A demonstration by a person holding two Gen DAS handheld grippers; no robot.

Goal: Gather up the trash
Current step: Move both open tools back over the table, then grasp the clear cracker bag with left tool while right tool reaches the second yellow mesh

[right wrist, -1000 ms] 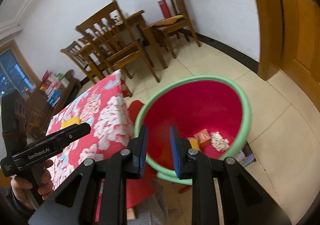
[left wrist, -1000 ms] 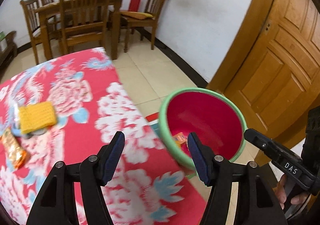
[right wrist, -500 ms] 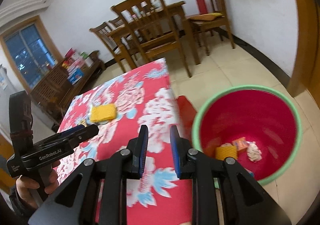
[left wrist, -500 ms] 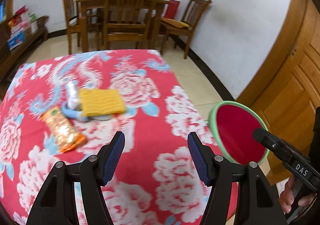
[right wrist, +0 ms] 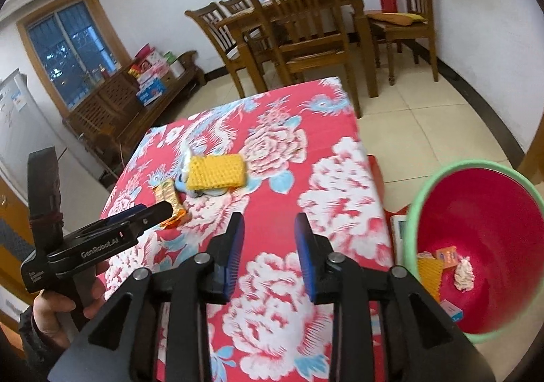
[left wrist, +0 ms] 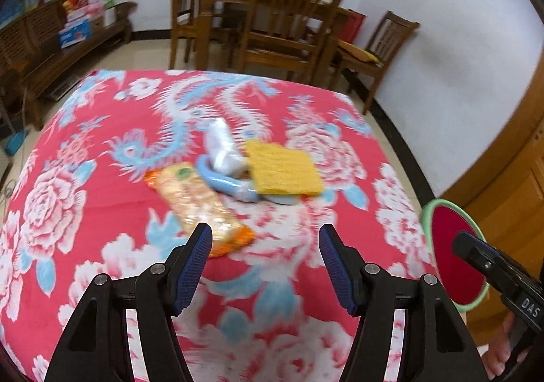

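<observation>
Ahead of both pairs of fingers lies a table [left wrist: 102,212] under a red flowered cloth, with wooden chairs [left wrist: 292,21] and a dining table beyond it and a low bench [right wrist: 136,103] of boxes by the window. Nothing stands between the fingers and the trash on the cloth: an orange snack wrapper [left wrist: 200,202] just past the left gripper [left wrist: 265,263], and farther on a yellow waffle-textured square [left wrist: 282,168] lying over a pale blue ring [left wrist: 217,178] and a white crumpled wrapper [left wrist: 222,147]. A second ago both cameras faced the red bin [right wrist: 482,246]; now it sits off to the right of the fingers, its green rim at the frame edge, with a yellow piece, an orange packet and a white wad at its bottom. The left gripper's fingers are spread wide and hold nothing. The right gripper [right wrist: 268,253] has its jaws opening, nothing between them, only cloth beneath
</observation>
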